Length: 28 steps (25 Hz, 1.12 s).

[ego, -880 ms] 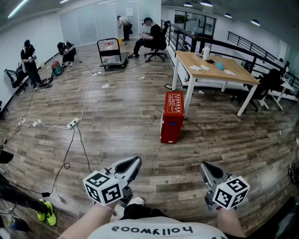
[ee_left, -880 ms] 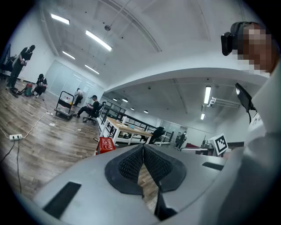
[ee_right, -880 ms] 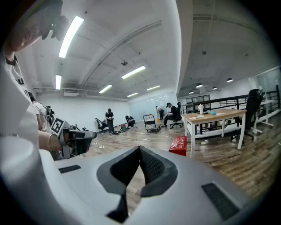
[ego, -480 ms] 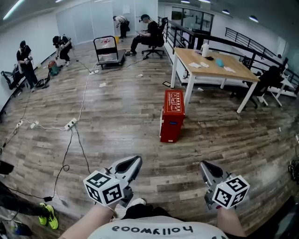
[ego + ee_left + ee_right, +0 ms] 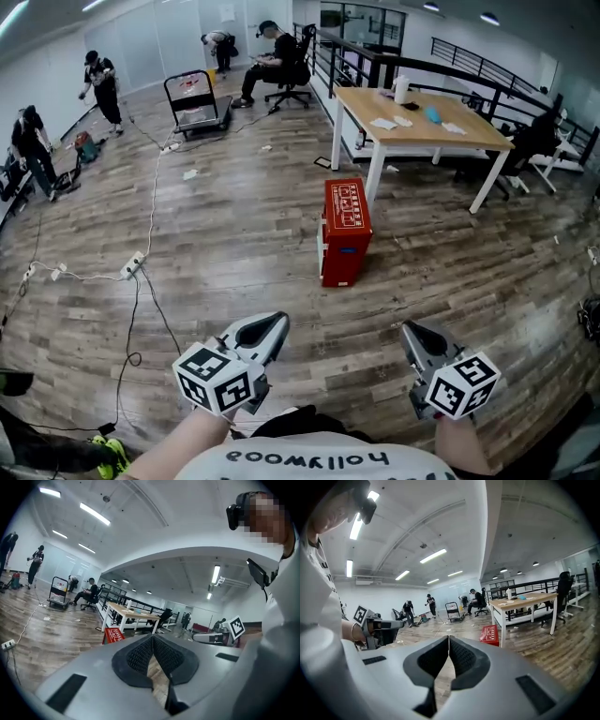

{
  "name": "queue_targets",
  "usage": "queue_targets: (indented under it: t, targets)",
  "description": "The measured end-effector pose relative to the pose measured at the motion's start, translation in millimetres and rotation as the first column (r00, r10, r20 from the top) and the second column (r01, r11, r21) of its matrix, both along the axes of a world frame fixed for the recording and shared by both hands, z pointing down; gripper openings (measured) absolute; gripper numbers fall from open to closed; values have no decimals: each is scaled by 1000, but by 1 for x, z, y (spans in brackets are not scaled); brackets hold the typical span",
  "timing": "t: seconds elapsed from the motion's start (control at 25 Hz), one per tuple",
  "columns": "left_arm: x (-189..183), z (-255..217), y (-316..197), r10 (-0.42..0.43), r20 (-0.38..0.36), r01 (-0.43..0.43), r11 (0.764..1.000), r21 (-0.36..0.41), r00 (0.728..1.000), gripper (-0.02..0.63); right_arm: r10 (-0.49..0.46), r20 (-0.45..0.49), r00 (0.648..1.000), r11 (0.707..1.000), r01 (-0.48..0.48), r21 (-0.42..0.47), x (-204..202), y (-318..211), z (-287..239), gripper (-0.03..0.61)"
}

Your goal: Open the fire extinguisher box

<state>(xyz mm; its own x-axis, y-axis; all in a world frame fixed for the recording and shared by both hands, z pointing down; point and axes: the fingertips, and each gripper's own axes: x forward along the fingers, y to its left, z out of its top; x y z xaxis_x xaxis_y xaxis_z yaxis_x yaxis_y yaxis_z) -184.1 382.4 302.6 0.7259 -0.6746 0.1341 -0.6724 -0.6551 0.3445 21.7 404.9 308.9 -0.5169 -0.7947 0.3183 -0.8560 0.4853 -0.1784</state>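
A red fire extinguisher box [image 5: 344, 231] stands upright on the wooden floor, its lid closed, beside a leg of the wooden table [image 5: 418, 127]. It also shows small and far off in the left gripper view [image 5: 113, 634] and the right gripper view [image 5: 490, 634]. My left gripper [image 5: 274, 323] is held low at the near left, jaws shut with nothing between them. My right gripper [image 5: 410, 330] is at the near right, also shut and empty. Both are well short of the box.
White cables and a power strip [image 5: 131, 265] trail across the floor at left. A trolley [image 5: 192, 99] and several people [image 5: 101, 80] are at the far end. A railing [image 5: 487, 73] and chairs [image 5: 542, 150] stand behind the table at right.
The view has shifted forward and a little to the right: the box and table now sit nearer and the floor cables lie further left. Both grippers keep their places, shut.
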Motion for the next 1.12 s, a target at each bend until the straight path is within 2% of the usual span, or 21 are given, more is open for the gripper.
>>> queue_targets:
  t: [0.28,0.52,0.68,0.92,1.12]
  targets:
    - [-30,-1,-42,65,25,-64,998,-9,998,8,79,26,997,997,-78,-6,-28,-36,0,11]
    - [-45,0,-73,87,0,-87,996,8,996,8,135,21,991,991,-135,-4,-41,-48,4,10]
    - [-39,7,-82,122,1,-122,993,5,993,8,150,10,989,989,-150,-14,-41,-54,9,9]
    - [-22,7,-104,155,7,-155,988,7,988,8,185,-6,983,983,-185,-3,-18,-74,1,11]
    - [-8,5,-130,133,15,-134,990,40,991,8,168,34,985,986,-167,-26,-3,-100,12,11]
